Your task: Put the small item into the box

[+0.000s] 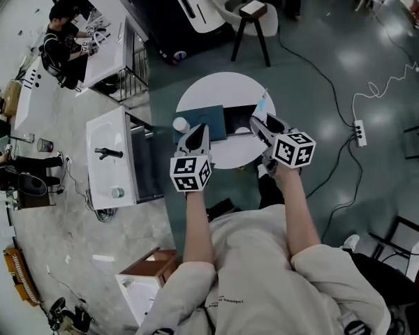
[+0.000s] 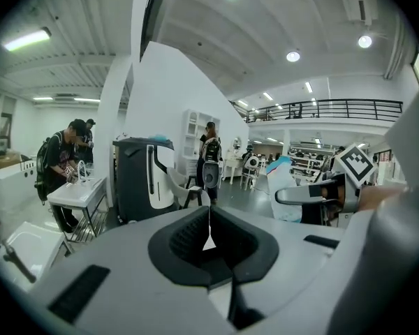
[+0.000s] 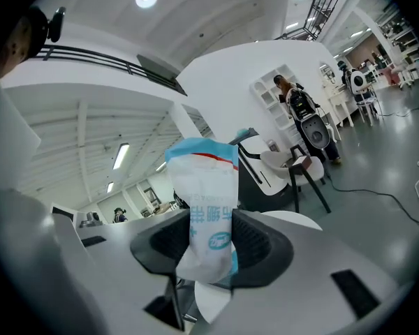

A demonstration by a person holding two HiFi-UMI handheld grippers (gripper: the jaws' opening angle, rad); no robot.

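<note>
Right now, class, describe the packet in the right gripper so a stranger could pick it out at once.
Start at the round white table mid-floor, with a dark box on it. Over the table's right side, the right gripper is shut on a soft packet. It alone is white with a light blue top, a red line and blue print.

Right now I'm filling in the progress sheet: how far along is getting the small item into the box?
Done: the packet is picked up. In hand: the right gripper clamps it, held up near the box on the round table. Left: lower it into the box and release. The left gripper is shut, empty.
</note>
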